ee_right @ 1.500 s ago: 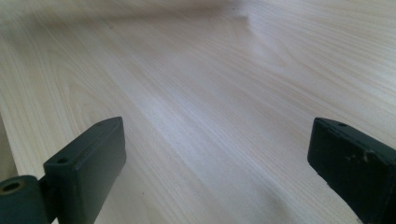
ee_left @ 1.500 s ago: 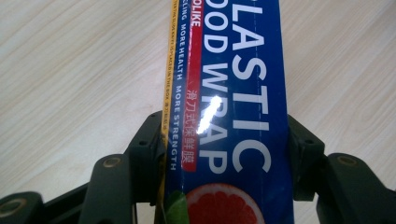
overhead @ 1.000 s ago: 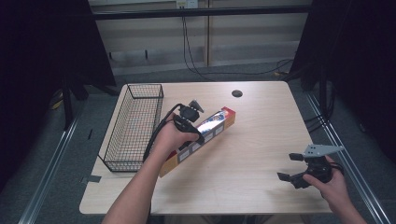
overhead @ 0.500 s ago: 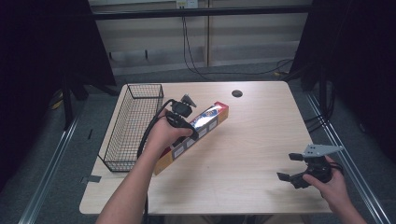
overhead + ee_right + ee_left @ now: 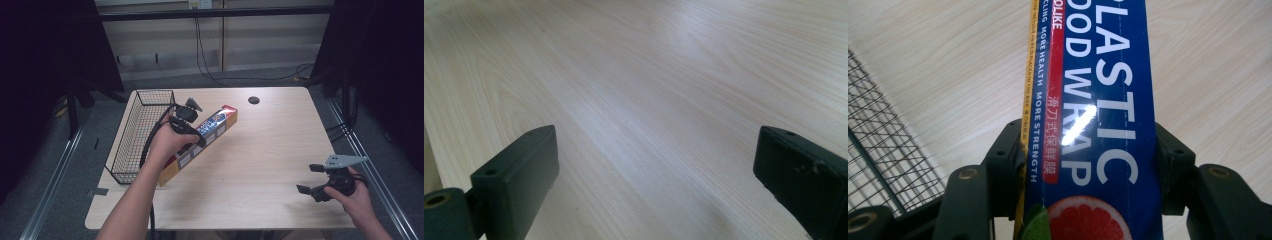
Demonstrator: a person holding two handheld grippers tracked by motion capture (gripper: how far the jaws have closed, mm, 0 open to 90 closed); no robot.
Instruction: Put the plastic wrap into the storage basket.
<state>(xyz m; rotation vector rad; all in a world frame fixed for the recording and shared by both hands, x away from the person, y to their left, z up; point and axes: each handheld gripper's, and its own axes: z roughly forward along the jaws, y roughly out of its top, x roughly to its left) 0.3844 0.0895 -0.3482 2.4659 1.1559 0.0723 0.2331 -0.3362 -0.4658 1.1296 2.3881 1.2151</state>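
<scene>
Left hand-held gripper (image 5: pixel 192 131) clamped mid-length on plastic wrap box (image 5: pixel 202 139), apparently tilted above the surface (image 5: pixel 260 150) beside wire basket (image 5: pixel 137 131); long overhang liable to pivot, snagging the rim; right hand-held gripper (image 5: pixel 312 182) open, idle.
</scene>
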